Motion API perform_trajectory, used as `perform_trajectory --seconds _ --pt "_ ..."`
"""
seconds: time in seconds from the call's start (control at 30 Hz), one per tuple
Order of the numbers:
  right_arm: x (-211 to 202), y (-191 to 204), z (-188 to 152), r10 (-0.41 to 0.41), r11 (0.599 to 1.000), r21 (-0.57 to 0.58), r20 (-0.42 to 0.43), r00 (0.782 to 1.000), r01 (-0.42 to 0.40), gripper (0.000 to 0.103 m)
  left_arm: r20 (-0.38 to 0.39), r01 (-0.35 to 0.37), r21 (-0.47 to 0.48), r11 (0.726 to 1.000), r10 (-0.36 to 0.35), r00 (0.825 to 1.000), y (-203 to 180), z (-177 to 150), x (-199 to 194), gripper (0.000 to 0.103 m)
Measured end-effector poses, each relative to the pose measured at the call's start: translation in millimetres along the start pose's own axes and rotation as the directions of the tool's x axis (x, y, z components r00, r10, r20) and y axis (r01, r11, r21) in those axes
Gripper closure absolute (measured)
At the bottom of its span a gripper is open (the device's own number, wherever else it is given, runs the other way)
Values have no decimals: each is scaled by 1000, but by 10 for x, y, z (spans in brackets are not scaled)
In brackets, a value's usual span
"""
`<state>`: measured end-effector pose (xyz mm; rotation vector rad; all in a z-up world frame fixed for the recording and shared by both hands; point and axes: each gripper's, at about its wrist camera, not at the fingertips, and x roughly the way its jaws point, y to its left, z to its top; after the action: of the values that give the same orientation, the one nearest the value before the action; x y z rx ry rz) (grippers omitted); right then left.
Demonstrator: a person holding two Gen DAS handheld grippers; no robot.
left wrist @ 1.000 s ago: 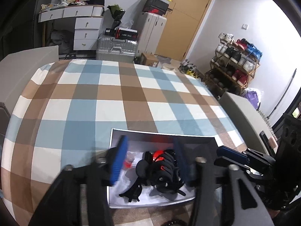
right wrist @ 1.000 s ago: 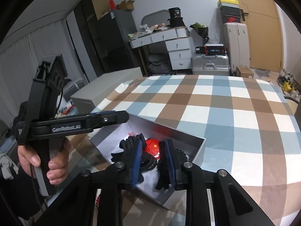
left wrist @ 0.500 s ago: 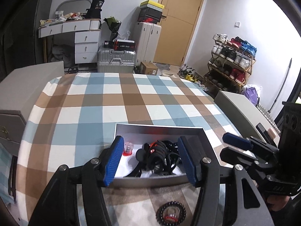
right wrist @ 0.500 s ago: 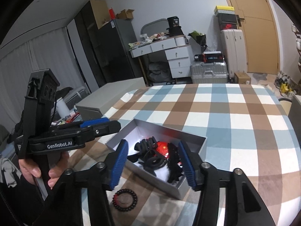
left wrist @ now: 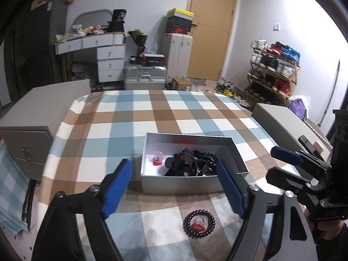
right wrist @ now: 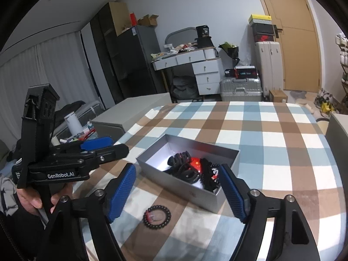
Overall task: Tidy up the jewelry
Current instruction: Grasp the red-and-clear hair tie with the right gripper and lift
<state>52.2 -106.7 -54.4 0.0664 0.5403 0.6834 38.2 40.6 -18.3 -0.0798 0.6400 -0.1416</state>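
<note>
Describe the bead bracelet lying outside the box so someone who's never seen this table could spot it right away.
On the checked tablecloth sits an open grey box of dark accessories. The bracelet lies flat on the cloth just outside the box's near wall, touching nothing. It is the only loose piece: a ring of black beads with a red patch showing inside it.

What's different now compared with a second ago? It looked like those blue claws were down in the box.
Both grippers have pulled back from the box and opened wide: the left gripper and the right gripper, which was nearly shut over the pile of black hair accessories. Neither holds anything. A black bead bracelet now shows on the tablecloth in front of the box. The box and its contents stayed put.
</note>
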Motion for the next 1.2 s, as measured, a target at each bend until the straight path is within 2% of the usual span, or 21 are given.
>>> perform_trajectory --seconds 0.1,0.2,0.27,0.33,0.37,0.6,0.67,0.77,0.87,0.93,1.07,1.17,1.2 --pt "-23 56 -51 7 1000 -13 -12 1000 -7 21 38 1 3 1000 -1 999 4 -30 -125 22" --pt "-30 105 -106 22 999 -29 -29 999 -23 21 57 -31 -4 1000 31 998 34 -63 -206 18" --pt "2 142 -163 32 999 -39 -52 998 -34 20 59 -52 -26 998 53 997 90 -106 -229 14" --pt "63 171 -224 47 998 -42 -84 995 -51 20 54 -78 -62 995 82 995 160 -186 -226 3" --pt "101 183 -259 57 997 -43 -100 993 -62 20 51 -86 -76 993 90 995 187 -235 -222 2" --pt "460 318 -532 91 991 -80 -221 971 -111 21 -71 -101 -128 987 92 993 337 -639 -91 2" --pt "514 353 -575 97 989 -84 -243 965 -120 22 -79 -119 -180 976 106 991 424 -765 -109 2" --pt "637 381 -611 92 988 -96 -284 954 -124 38 -96 -103 -250 963 81 992 539 -847 -148 2" --pt "682 396 -623 94 986 -102 -295 951 -129 40 -80 -113 -287 951 94 992 616 -873 -213 2" --pt "696 401 -631 91 987 -104 -294 951 -126 44 -82 -109 -304 946 88 993 653 -884 -233 2" --pt "778 421 -661 77 987 -109 -319 945 -118 62 -89 -103 -313 944 78 993 663 -928 -242 2" --pt "848 432 -690 53 988 -118 -334 941 -98 69 -98 -105 -311 944 79 992 663 -961 -245 2" --pt "872 433 -696 46 989 -120 -339 940 -92 76 -101 -104 -314 944 75 992 672 -966 -244 2"
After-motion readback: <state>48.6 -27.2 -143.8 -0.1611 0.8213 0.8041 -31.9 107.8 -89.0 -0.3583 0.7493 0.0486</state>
